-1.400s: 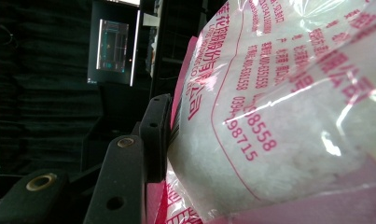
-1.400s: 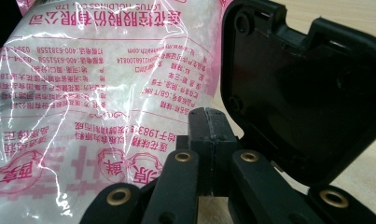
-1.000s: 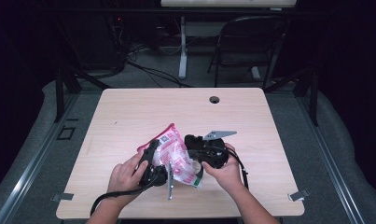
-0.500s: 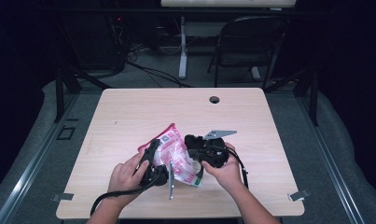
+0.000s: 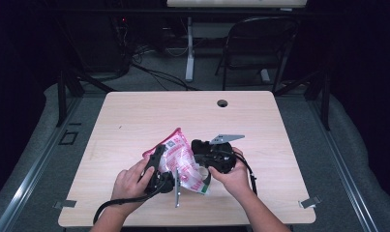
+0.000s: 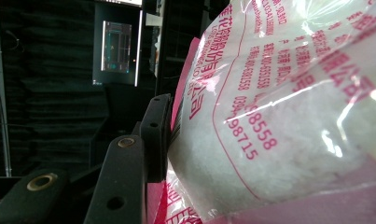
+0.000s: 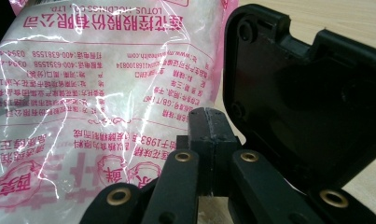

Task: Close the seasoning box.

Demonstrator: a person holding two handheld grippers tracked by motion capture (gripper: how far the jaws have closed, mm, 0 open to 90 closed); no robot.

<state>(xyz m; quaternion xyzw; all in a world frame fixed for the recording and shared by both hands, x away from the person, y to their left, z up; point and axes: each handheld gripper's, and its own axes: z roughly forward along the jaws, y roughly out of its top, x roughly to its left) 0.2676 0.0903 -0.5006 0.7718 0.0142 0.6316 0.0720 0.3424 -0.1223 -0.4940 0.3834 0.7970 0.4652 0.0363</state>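
Bag [image 5: 183, 162]: pink-and-clear plastic pkg w/ white filling, held up off the desk [image 5: 134, 116] near its front edge, between both grippers.
Left gripper [image 5: 159, 169]: at bag's left side; fingers [image 6: 157, 135] about half-open, one pad pressed flat on the bag; other finger cut off in the left gripper view, but grip looks to be on the bag.
Right gripper [image 5: 204, 157]: at bag's right side; fingers [image 7: 209, 135] fully together, pads meeting; whether they pinch film can't be told.
Around: cable hole [image 5: 222, 103] at desk's far edge, well apart; folding chair [image 5: 258, 48] and floor cables behind desk.
In the way: bag blocks most of both gripper views.
Hard to read: bag print is mirrored in the right gripper view; room is dark.
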